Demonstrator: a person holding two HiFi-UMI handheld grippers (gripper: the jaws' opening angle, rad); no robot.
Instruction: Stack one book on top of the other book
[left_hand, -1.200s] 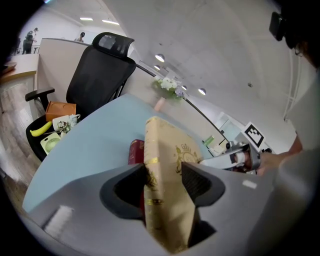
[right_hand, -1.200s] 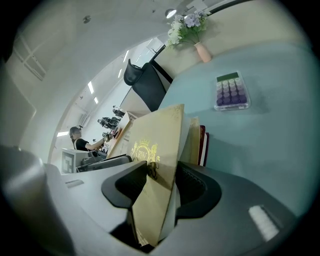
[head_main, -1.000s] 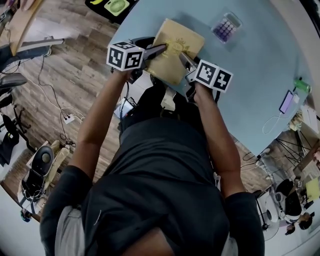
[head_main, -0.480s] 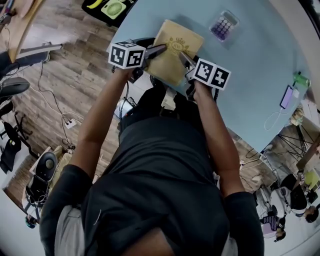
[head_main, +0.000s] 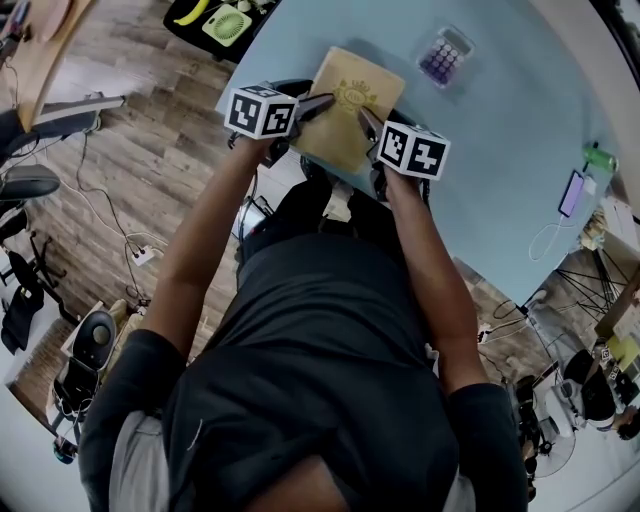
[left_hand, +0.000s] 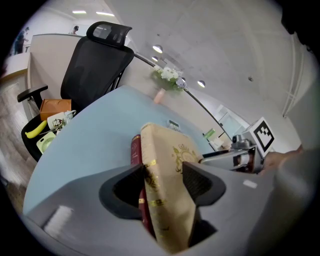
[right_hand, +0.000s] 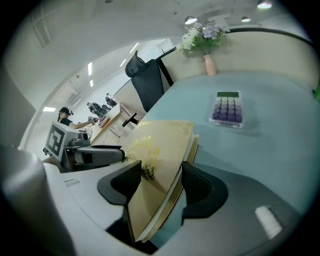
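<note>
The stack looks made: the tan book (head_main: 352, 105) lies on the red book (left_hand: 135, 155) at the near edge of the table (head_main: 500, 150), at 12 o'clock from the person, so I judge only pulling back is left. The left gripper (left_hand: 165, 172) straddles both spines and the right gripper (right_hand: 161, 172) the stack's 3 o'clock side; both have just been opening their jaws wide and neither presses on the books. The one container, a vase (right_hand: 209, 65) at 12 o'clock in the right gripper view, holds flowers (right_hand: 202, 36).
</note>
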